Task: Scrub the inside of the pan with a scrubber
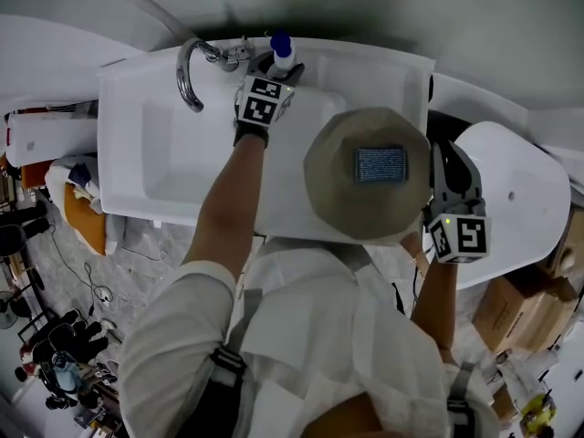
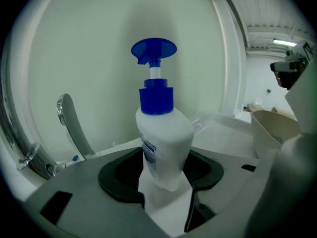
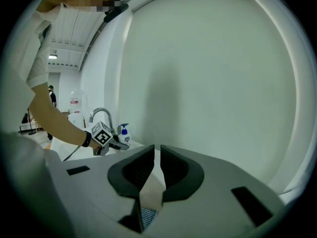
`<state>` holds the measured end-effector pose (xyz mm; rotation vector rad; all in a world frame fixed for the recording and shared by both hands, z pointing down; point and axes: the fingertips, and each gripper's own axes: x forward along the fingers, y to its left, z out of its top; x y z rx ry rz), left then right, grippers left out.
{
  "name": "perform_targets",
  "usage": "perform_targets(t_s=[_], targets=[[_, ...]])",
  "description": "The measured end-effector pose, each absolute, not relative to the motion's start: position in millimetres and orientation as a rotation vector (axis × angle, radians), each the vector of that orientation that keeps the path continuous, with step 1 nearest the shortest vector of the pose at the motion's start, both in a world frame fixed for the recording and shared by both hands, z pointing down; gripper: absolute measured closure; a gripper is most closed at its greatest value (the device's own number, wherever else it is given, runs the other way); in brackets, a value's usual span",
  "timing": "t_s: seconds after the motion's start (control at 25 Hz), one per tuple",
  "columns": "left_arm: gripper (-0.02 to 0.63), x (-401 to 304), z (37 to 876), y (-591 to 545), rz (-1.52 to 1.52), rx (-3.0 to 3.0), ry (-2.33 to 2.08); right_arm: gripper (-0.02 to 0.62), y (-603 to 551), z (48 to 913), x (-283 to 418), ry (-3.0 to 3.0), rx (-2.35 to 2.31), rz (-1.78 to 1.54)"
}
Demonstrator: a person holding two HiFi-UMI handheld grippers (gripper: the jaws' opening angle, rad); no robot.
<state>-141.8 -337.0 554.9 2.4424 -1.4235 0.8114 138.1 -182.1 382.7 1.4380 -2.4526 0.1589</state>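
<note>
Scrubber [image 1: 380, 164] inside the pan [image 1: 333, 194] shows only overhead; right gripper [image 3: 154, 168] pinches the pan's rim, while the outstretched left gripper [image 2: 166, 180] clamps the soap bottle [image 2: 163, 143] between its jaws.

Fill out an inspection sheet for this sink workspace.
Surface: white sink unit, with the faucet at its back edge.
Job's things: beige pan right of the basin; grey scrubber lying inside it.
Clutter: soap bottle with a blue pump, beside the faucet.
Grippers: left gripper closed on the soap bottle; right gripper shut, right of the pan.
Cables: loose cables on the floor at left.
Surroundings: cardboard boxes on the floor at right; pale wall behind the sink.
</note>
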Motion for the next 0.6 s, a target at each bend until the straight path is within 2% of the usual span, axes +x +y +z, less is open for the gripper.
perform_targets(t_s=[0.12,0.48,0.6], targets=[[0.371,-149.2,554.9,-334.5,0.818,2.449,-1.425,0.577,-183.3,383.1,134.8,-2.461,1.422,0.152],[0.348,-140.5,561.4,-353.3,0.717,2.407,-1.544,0.577,-182.3,387.4,131.9,-2.445,1.404,0.149],[0.391,-141.8,564.3,-357.5,0.71,2.403,-1.562,0.577,-179.4,390.9,134.2,-2.431,1.406,0.151]])
